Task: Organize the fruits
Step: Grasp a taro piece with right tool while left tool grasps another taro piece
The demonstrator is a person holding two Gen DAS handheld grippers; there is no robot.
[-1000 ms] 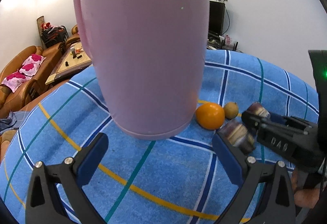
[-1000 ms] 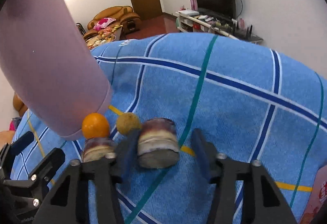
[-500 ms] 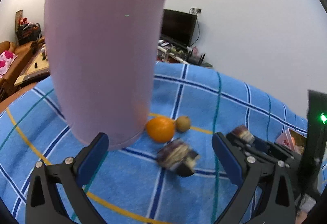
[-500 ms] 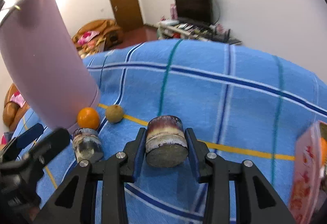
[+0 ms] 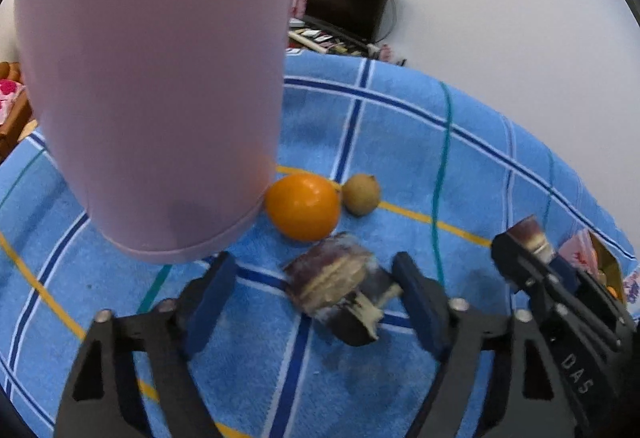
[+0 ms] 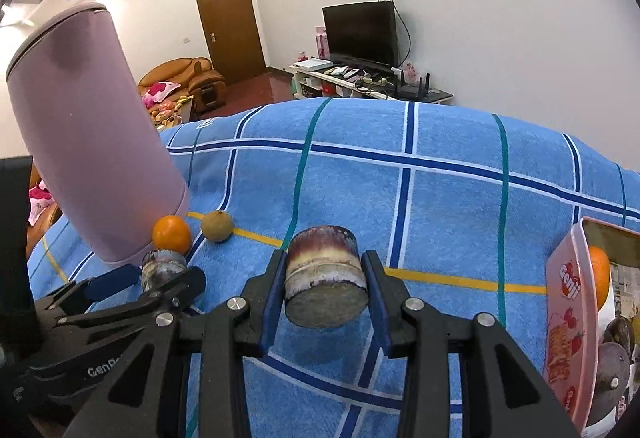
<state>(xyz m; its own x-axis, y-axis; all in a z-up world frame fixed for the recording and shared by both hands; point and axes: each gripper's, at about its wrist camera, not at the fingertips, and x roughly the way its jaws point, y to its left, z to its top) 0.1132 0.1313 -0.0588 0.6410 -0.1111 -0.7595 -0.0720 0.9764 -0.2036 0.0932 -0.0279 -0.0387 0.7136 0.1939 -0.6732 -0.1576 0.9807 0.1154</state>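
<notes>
Left wrist view: the left gripper (image 5: 312, 292) has its jaws closing around a sugarcane piece (image 5: 340, 292) that lies tilted on the blue checked cloth (image 5: 460, 166); gaps show on both sides, so the pads are not yet pressing it. Just beyond it sits an orange (image 5: 303, 207), touching the base of a tall pink kettle (image 5: 160, 78) on the left, with a small brown fruit (image 5: 361, 194) just right of the orange. At the right edge the right gripper (image 5: 532, 250) pinches a second sugarcane piece (image 5: 530, 236).

Right wrist view: the right gripper (image 6: 326, 288) is clamped on the second sugarcane piece (image 6: 326, 278), both blue pads pressed to its sides, cut end facing the camera, raised above the cloth (image 6: 440, 198). At near left, the left gripper (image 6: 160, 278) straddles the first piece (image 6: 162, 266). Behind it are the orange (image 6: 171, 234) and brown fruit (image 6: 216, 225), beside the kettle (image 6: 88, 134). At the right edge a pink box (image 6: 568, 302) holds another orange (image 6: 600, 272) and dark fruits (image 6: 612, 362).
</notes>
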